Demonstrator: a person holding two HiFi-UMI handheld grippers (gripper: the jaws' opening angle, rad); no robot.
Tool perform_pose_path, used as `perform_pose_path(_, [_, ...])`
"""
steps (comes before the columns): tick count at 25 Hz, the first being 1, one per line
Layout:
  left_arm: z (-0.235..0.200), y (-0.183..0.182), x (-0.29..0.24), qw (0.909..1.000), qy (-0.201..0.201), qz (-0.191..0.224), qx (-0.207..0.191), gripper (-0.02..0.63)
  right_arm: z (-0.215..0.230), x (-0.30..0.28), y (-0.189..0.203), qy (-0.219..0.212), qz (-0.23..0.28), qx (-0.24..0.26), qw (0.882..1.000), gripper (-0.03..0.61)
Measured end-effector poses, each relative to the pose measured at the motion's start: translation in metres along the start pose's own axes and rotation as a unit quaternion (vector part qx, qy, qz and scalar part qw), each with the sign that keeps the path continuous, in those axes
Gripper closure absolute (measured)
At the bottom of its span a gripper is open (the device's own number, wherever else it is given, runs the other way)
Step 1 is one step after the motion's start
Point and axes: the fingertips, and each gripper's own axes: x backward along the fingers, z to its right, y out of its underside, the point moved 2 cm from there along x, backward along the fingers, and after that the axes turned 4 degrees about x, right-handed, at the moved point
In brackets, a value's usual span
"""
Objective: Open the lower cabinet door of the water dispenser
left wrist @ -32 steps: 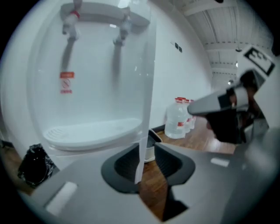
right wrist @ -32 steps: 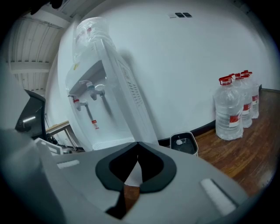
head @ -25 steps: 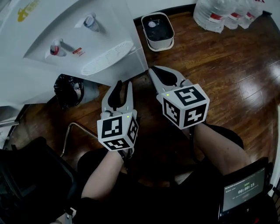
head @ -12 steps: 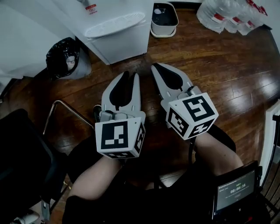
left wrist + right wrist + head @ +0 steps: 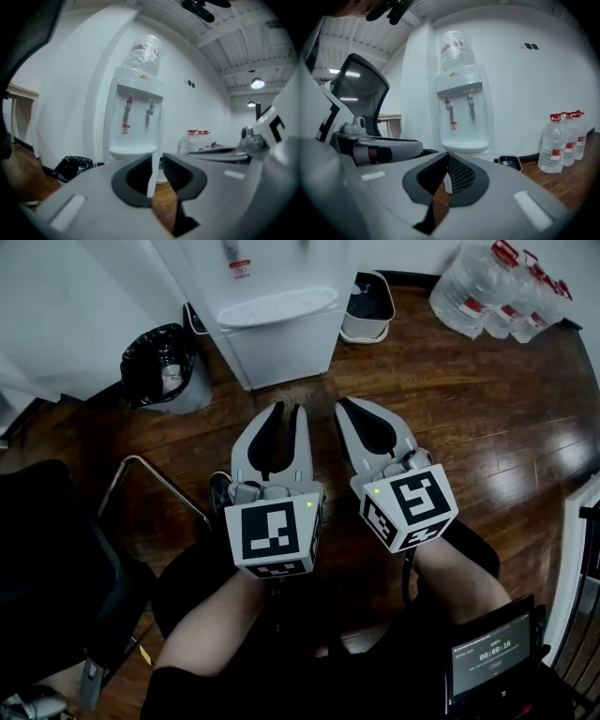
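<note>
- Water dispenser (image 5: 246, 277): stands on the wooden floor (image 5: 450, 399) at 12 o'clock of both grippers; an upturned bottle (image 5: 143, 54) is carried on top.
- Lower cabinet door (image 5: 286, 352): seen flush and closed, well apart from either gripper.
- Left gripper (image 5: 288, 410): jaws released, just narrowed to a slim gap with nothing between; aimed at the dispenser, probably to keep the door in line.
- Right gripper (image 5: 343, 405): jaws clenched, empty, held alongside.
- Black-lined bin (image 5: 159, 367), 10 o'clock: contents cannot be told.
- White pail (image 5: 367, 329), 1 o'clock: dark inside.
- Water bottles (image 5: 502, 287), 2 o'clock: clear, red-capped.
</note>
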Motion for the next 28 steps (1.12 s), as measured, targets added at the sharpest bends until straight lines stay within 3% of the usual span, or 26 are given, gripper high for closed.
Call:
perform_pose_path(5, [-0.009,0.007,0.007,1.0000,-0.006,0.000,-0.006,0.522,-0.014,0.000,0.004,-0.022,-0.002,0.024,0.999,0.574])
perform_pose_path(10, [-0.006,0.016,0.006,0.9999,-0.012,-0.006,-0.006,0.521,-0.014,-0.004,0.009,-0.037,-0.015,-0.017,0.999,0.574])
perform_pose_path(15, [-0.003,0.022,0.010,0.9999,-0.012,-0.010,-0.006,0.521,-0.020,-0.007,-0.001,-0.039,0.004,-0.001,0.999,0.575])
perform_pose_path(19, [0.000,0.018,0.008,0.9997,-0.012,-0.010,0.019,0.528,-0.020,-0.007,-0.007,-0.042,0.012,-0.004,0.999,0.574])
perform_pose_path(28, [0.010,0.020,-0.003,0.9999,-0.005,-0.011,0.006,0.535,-0.008,-0.005,-0.006,-0.042,0.010,-0.018,0.999,0.574])
